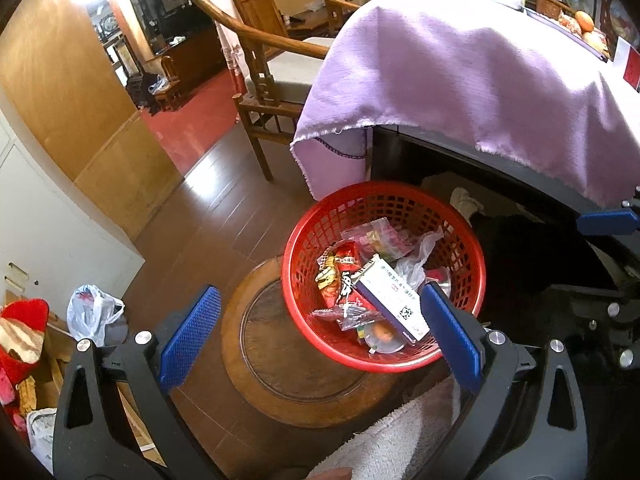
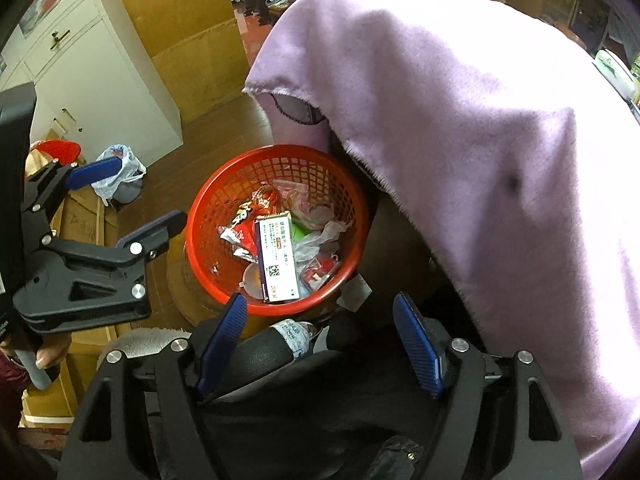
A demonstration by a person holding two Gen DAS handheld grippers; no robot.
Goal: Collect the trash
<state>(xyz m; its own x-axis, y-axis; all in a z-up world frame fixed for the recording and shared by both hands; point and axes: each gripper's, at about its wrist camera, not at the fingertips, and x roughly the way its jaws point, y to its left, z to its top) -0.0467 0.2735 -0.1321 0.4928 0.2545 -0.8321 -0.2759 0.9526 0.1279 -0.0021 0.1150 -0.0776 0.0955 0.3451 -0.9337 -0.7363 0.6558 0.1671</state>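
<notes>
We hold both grippers, left [image 1: 320, 328] and right [image 2: 320, 344], agape and empty above the red basket [image 2: 208, 216] (trash inside).

Legible markings: very few

White carton [image 2: 277, 258] in red basket [image 2: 208, 216]: square matrix code, small print unreadable. Red snack wrapper [image 2: 250, 220]: large white lettering, not decipherable.

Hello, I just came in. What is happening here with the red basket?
A person is collecting trash with a hand-held gripper in each hand. The red basket sits on a round wooden stool beside a table under a purple cloth. It already holds snack wrappers, a white box and a clear plastic bag. The left hand-held gripper and the right hand-held gripper are both open and empty above it.
</notes>
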